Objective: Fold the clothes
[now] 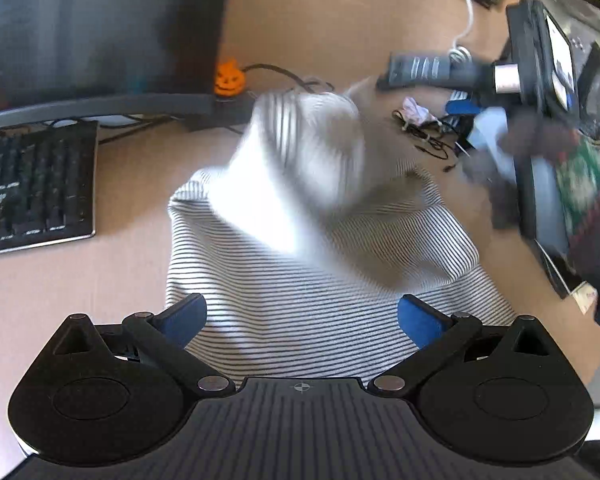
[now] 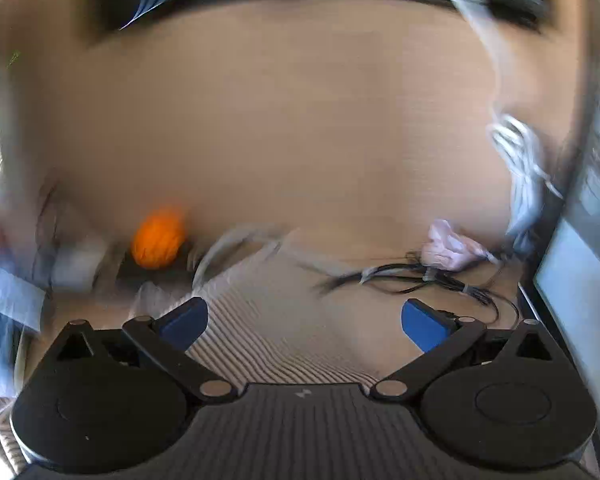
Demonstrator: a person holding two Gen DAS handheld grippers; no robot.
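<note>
1. lying across the middle of a tan desk (image 1: 132,264) is a white garment with thin dark stripes (image 1: 300,312). part of it is lifted in a blurred hump toward twelve o'clock from the left gripper.
2. judging by its folds, the cloth is light, soft and limp. it should drape and slide easily, so an edge or corner is the best place to take hold, not the bunched middle.
3. the left gripper (image 1: 302,318) hovers above the near part of the cloth, its blue pads spread wide, holding nothing.
4. the right gripper (image 2: 304,322) is also spread wide and empty. its view is heavily blurred; the striped cloth shows between and below its fingers, from about six to nine o'clock.
5. in the left view, a black keyboard (image 1: 36,184) sits at nine o'clock, well apart from the cloth.
6. an orange pumpkin figure (image 1: 229,78) stands at eleven o'clock, near the cloth's far edge.
7. thin black cables (image 1: 424,136) and a small pink crumpled thing (image 1: 416,110) lie at one o'clock, near the cloth's far right side.
8. a dark screen and assorted clutter crowd the three o'clock side; the cables and pumpkin seem likeliest to snag a spreading fold.
</note>
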